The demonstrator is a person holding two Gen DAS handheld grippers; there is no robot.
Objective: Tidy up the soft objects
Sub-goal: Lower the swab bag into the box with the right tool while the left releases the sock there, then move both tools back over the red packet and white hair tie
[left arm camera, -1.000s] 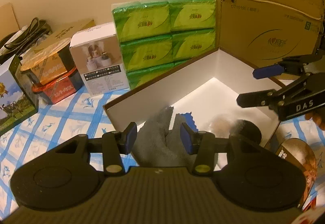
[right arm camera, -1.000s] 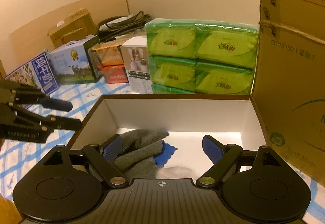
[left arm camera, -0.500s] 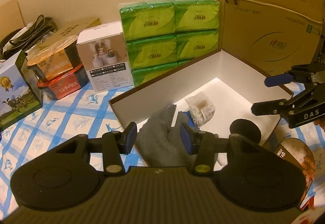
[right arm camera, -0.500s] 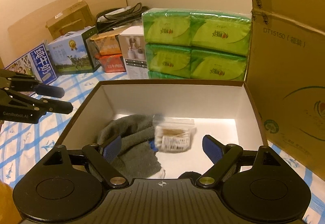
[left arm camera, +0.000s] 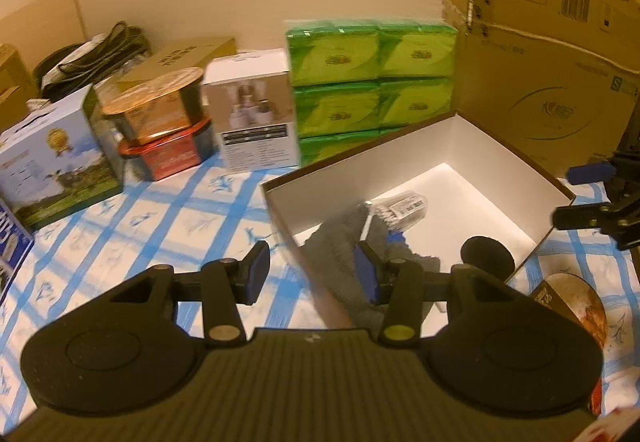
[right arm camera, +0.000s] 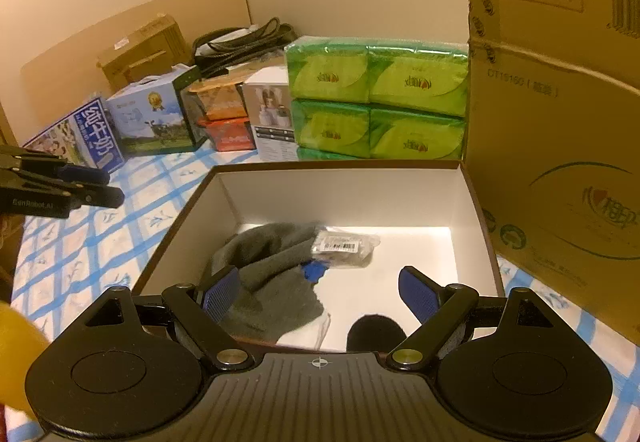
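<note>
An open white-lined box (right arm camera: 344, 197) (left arm camera: 460, 145) sits on the blue checked cloth. Inside lie a grey cloth (right arm camera: 272, 266) (left arm camera: 332, 254), a small blue piece (right arm camera: 314, 270), a clear bag of cotton swabs (right arm camera: 346, 244) (left arm camera: 404, 207) and a black round puff (right arm camera: 374, 332) (left arm camera: 486, 254). My left gripper (left arm camera: 312, 274) is open and empty over the box's near left edge; it also shows in the right wrist view (right arm camera: 92, 185). My right gripper (right arm camera: 320, 292) is open and empty above the box's near side; it also shows in the left wrist view (left arm camera: 580, 193).
Green tissue packs (right arm camera: 376, 97) are stacked behind the box. A tall cardboard carton (right arm camera: 560, 121) stands at the right. Milk cartons (right arm camera: 148, 117), food tubs (left arm camera: 160, 129) and a white product box (left arm camera: 252, 105) line the back left. A round snack pack (left arm camera: 572, 306) lies right of the box.
The bag of cotton swabs has dropped into the box and come to rest beside the grey cloth. Both grippers have pulled back from the box, the left one towards the left.
</note>
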